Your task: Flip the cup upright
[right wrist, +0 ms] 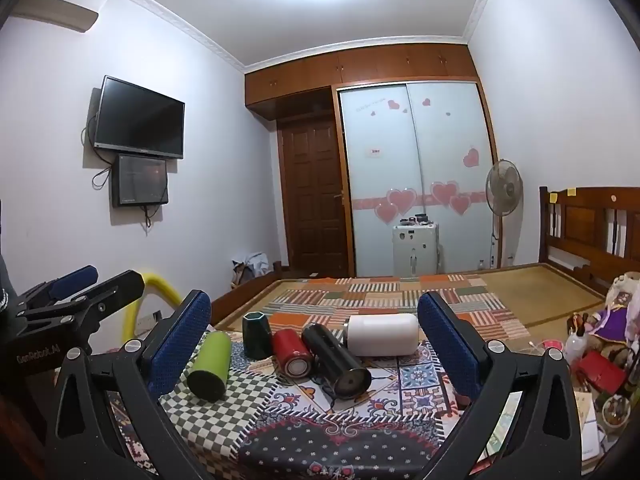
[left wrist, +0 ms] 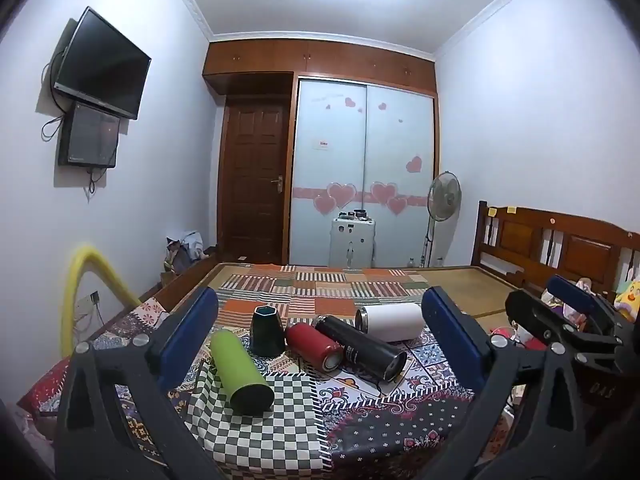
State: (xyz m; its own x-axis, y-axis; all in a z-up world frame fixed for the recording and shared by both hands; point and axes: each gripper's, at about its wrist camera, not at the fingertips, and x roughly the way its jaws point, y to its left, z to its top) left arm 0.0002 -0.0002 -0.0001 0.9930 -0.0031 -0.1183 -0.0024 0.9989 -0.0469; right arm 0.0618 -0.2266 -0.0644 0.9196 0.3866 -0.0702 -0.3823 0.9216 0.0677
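Five cups sat on the patchwork cloth (left wrist: 384,432). Four lay on their sides: a green cup (left wrist: 240,372), a red cup (left wrist: 314,346), a black cup (left wrist: 362,348) with white lettering too small to read, and a white cup (left wrist: 390,322). One dark green cup (left wrist: 267,330) stood on end, apparently mouth down. The left gripper (left wrist: 320,332) and right gripper (right wrist: 314,344) both hung wide apart, empty, short of the cups. "GenRobot.AI" showed on the left gripper's body in the right view.
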